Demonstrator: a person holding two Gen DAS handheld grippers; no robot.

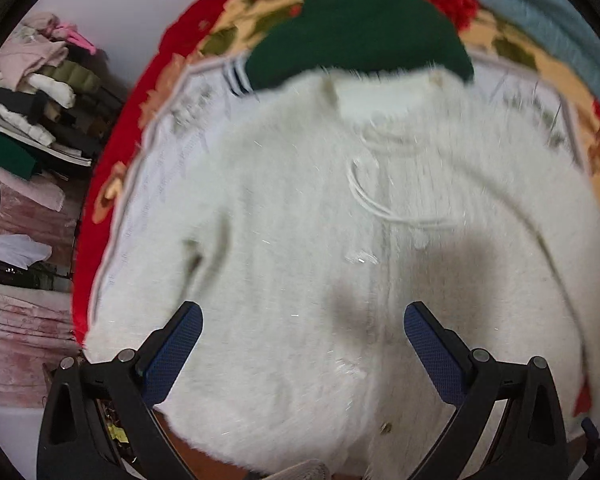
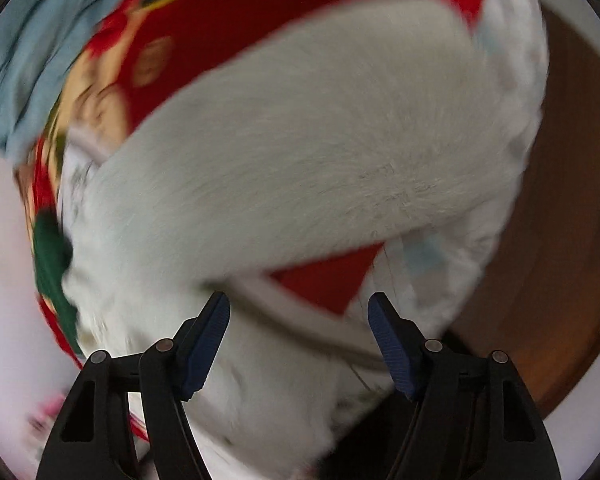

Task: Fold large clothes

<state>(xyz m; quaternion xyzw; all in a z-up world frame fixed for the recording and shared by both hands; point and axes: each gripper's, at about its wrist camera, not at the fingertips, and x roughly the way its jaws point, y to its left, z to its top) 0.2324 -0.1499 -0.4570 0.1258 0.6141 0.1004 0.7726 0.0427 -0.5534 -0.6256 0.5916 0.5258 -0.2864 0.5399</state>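
From the left wrist camera, a fluffy white sweater (image 1: 300, 208) is lying spread flat, front up, filling the middle of the view, its collar pointing toward 12 o'clock and a white drawstring (image 1: 374, 196) curling just below the neckline. The left gripper (image 1: 303, 320) is hovering over the sweater's lower body at 6 o'clock, its blue-padded fingers (image 1: 176, 352) standing wide apart and gripping nothing. A dark green knit garment (image 1: 356, 40) is lying at 12 o'clock, its lower edge touching the collar. Under both, a red floral blanket (image 1: 140, 112) is showing around the rim from 9 to 2 o'clock, with a light blue cloth (image 1: 548, 12) at 1 o'clock. A pile of folded clothes (image 1: 40, 96) is sitting well apart at 9 to 10 o'clock.

From the right wrist camera, which is blurred, a sleeve of the white sweater (image 2: 308, 152) is sweeping across the centre from 8 to 1 o'clock, over the red blanket (image 2: 300, 8). The right gripper (image 2: 299, 316) is sitting at 6 o'clock, its fingers (image 2: 204, 344) parted with nothing between them, above sweater fabric. The green garment (image 2: 52, 256) is showing at 9 o'clock, the blue cloth (image 2: 36, 40) at 10 o'clock, and a brown wooden surface (image 2: 564, 200) at 3 o'clock.
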